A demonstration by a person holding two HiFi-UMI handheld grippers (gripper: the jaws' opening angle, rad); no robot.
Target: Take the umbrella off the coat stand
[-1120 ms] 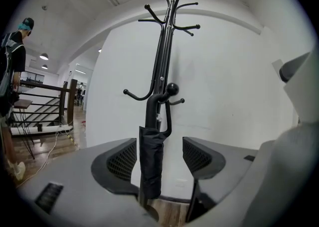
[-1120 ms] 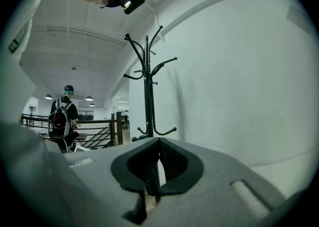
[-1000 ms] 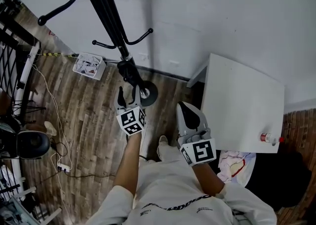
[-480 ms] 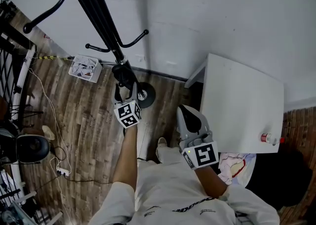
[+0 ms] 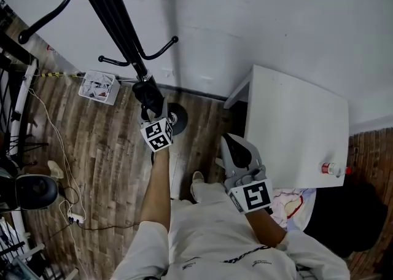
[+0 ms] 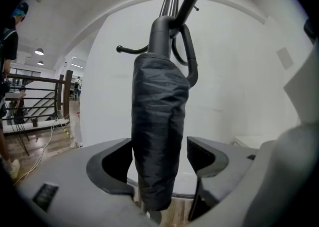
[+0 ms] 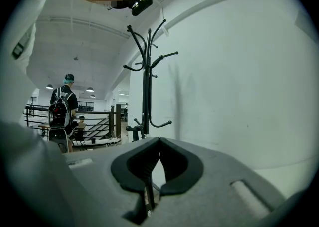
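A folded black umbrella hangs by its curved handle from a low hook of the black coat stand. In the head view the umbrella shows just beyond my left gripper. In the left gripper view that gripper is open, and the umbrella's body hangs between its two jaws; the right pad stands a little off the fabric. My right gripper hovers by the table's corner, shut and empty, and points at the stand.
The stand's round base rests on the wooden floor by the white wall. At the right are a white table and a small bottle. A box, cables and a railing lie left. A person stands far off.
My left gripper has moved towards the stand and lower, and the umbrella now hangs between its jaws. The right gripper has stayed about where it was.
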